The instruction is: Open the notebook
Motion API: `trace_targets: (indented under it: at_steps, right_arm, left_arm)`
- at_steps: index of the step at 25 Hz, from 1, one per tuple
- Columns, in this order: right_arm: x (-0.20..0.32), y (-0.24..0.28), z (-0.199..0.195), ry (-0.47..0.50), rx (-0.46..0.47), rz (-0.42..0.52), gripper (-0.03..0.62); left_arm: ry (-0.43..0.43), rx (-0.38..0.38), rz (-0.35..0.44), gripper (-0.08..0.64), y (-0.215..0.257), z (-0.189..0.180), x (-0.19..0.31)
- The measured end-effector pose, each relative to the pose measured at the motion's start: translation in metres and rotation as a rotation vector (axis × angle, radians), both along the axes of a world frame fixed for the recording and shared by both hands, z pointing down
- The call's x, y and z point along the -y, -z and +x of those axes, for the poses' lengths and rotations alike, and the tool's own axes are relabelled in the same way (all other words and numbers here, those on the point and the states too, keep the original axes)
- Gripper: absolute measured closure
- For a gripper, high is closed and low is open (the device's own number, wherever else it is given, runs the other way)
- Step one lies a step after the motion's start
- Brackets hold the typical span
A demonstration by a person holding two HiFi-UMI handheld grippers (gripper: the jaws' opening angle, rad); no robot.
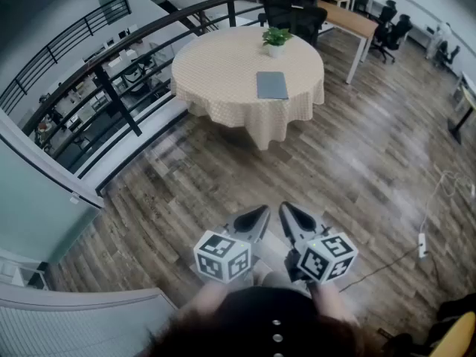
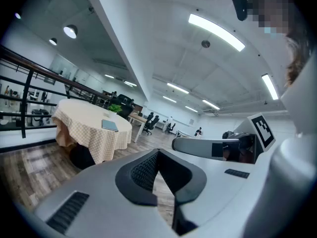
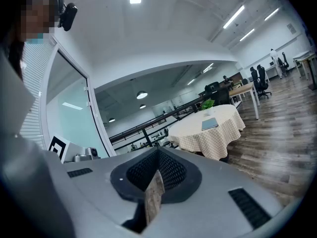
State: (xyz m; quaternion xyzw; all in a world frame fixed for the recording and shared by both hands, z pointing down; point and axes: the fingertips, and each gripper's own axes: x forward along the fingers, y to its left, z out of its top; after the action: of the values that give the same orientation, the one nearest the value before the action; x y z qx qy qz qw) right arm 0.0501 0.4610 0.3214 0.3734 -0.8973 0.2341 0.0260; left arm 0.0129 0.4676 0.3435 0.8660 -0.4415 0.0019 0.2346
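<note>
A closed grey-blue notebook (image 1: 271,85) lies flat on a round table (image 1: 216,73) covered with a beige checked cloth, far across the wooden floor from me. The left gripper view shows the notebook (image 2: 110,126) small at mid left; in the right gripper view the notebook (image 3: 209,124) is at mid right. My left gripper (image 1: 260,214) and right gripper (image 1: 287,210) are held side by side close to my body, both pointing towards the table. The left gripper (image 2: 157,153) has its jaws together with nothing between them. So does the right gripper (image 3: 158,151).
A small potted plant (image 1: 276,39) stands at the table's far side. A black railing (image 1: 111,88) runs along the left, over a lower floor. A wooden desk (image 1: 349,19) with office chairs (image 1: 390,28) stands behind. A power strip (image 1: 422,245) and cable lie on the floor at right.
</note>
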Motion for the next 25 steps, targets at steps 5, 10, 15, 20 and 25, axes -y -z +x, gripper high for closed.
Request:
trace_targets:
  at_steps: [5,10,15,20,25]
  right_arm:
    - [0.0,0.0,-0.004,0.001,0.003,0.004,0.581]
    - [0.002,-0.001,-0.006,-0.017,0.065,0.0,0.581]
    - [0.008,0.001,-0.008,-0.036,0.063,0.009,0.581]
    - [0.017,-0.004,-0.01,-0.071,0.065,-0.001,0.58]
    - [0.016,-0.017,-0.01,-0.122,0.076,-0.038,0.58]
  left_arm:
    - [-0.015,-0.006,0.017,0.549,0.003,0.001,0.005]
    - [0.008,-0.021,0.02,0.549,0.001,-0.005,0.008]
    - [0.006,-0.023,0.021,0.549,0.001,-0.013,0.013]
    - [0.007,-0.023,0.038,0.549,0.003,-0.026,0.028]
    - [-0.009,-0.032,0.032,0.549,0.002,-0.03,0.031]
